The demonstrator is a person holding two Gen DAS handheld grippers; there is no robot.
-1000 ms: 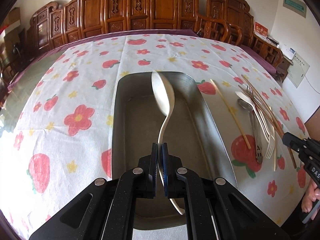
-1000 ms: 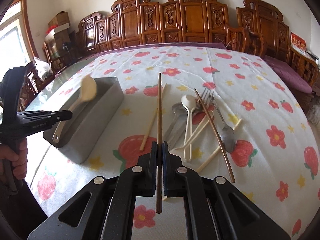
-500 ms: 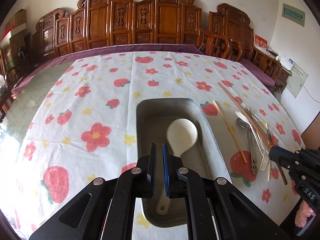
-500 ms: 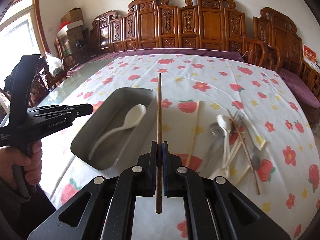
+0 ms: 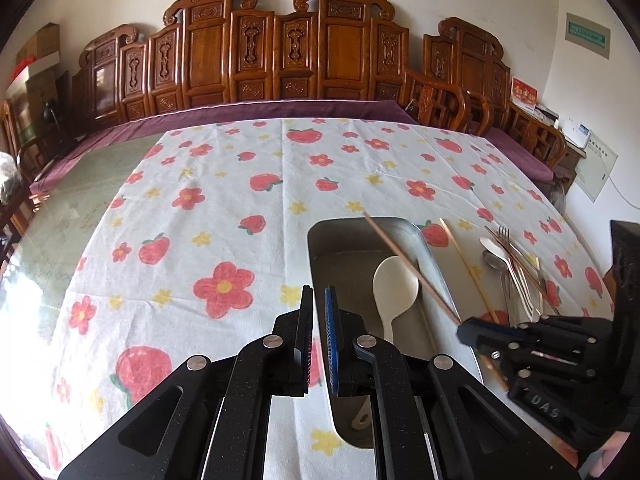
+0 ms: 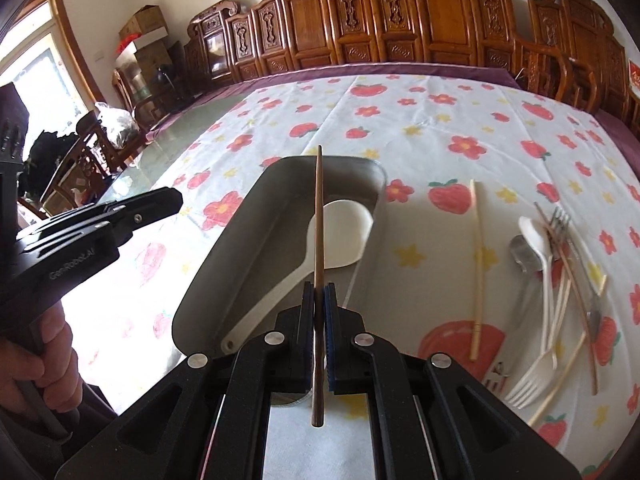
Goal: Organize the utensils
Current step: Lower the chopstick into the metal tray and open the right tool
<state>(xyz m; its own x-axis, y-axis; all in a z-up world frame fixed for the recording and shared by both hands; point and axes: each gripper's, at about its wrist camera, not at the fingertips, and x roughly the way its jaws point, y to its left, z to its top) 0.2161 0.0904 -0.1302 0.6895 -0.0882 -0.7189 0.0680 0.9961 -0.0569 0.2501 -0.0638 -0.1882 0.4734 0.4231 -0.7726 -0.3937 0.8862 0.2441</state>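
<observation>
A white spoon [image 5: 394,284] [image 6: 344,232] lies in the grey metal tray [image 5: 344,276] [image 6: 240,240]. My left gripper [image 5: 319,292] [image 6: 172,200] is shut and empty, above the tablecloth just left of the tray. My right gripper [image 6: 319,288] [image 5: 470,326] is shut on a dark brown chopstick [image 6: 319,216] [image 5: 408,266], which points forward over the tray and crosses above the spoon. A pale chopstick [image 6: 478,264] [image 5: 466,264] lies on the cloth right of the tray. Further right is a pile of forks, spoons and chopsticks [image 6: 556,280] [image 5: 516,276].
The table wears a white cloth with strawberries and flowers [image 5: 224,208]. Carved wooden chairs [image 5: 280,52] line its far side. A person's hand [image 6: 24,360] grips the left tool's handle at the near left. Bare glass tabletop [image 6: 160,148] shows beyond the cloth's left edge.
My left gripper let go of the white spoon, which now lies in the tray, then rose and drew away to the left. My right gripper carried the brown chopstick leftward over the tray.
</observation>
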